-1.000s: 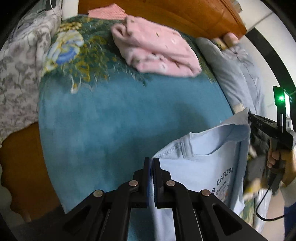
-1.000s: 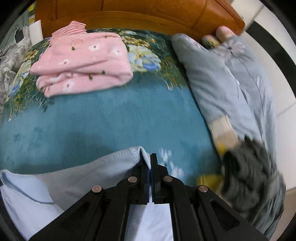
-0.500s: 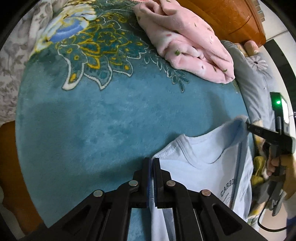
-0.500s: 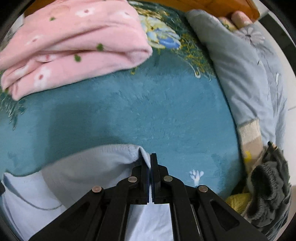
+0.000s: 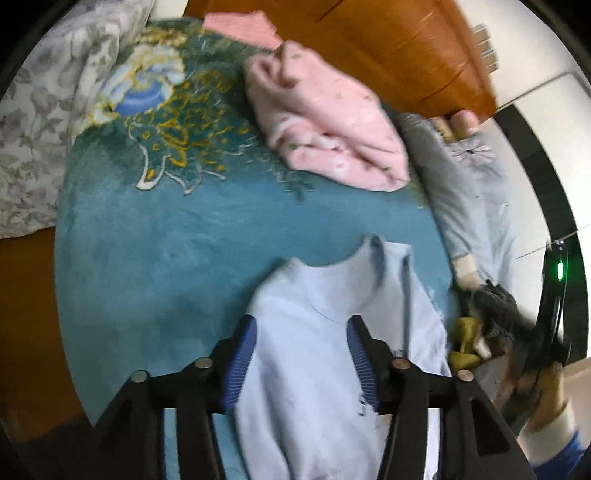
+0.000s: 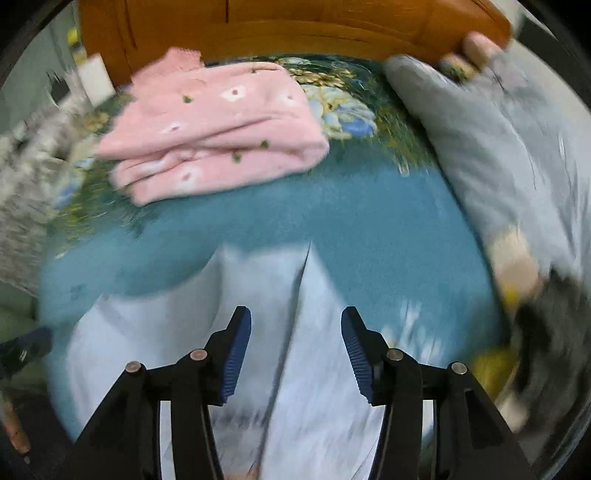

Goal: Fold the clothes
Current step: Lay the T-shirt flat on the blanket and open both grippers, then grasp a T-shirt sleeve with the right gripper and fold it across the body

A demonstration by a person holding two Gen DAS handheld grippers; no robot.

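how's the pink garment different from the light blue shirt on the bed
The pink garment is folded into a thick stack near the headboard; the light blue shirt lies spread out, nearer the claws. The pink garment has a flower print; the light blue shirt is plain with some lettering. Both rest on the teal blanket.

home bedroom, wooden headboard, teal floral blanket, pillow

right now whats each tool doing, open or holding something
Left tool: open, holding nothing, above the light blue t-shirt.
Right tool: open, holding nothing, above the same shirt.
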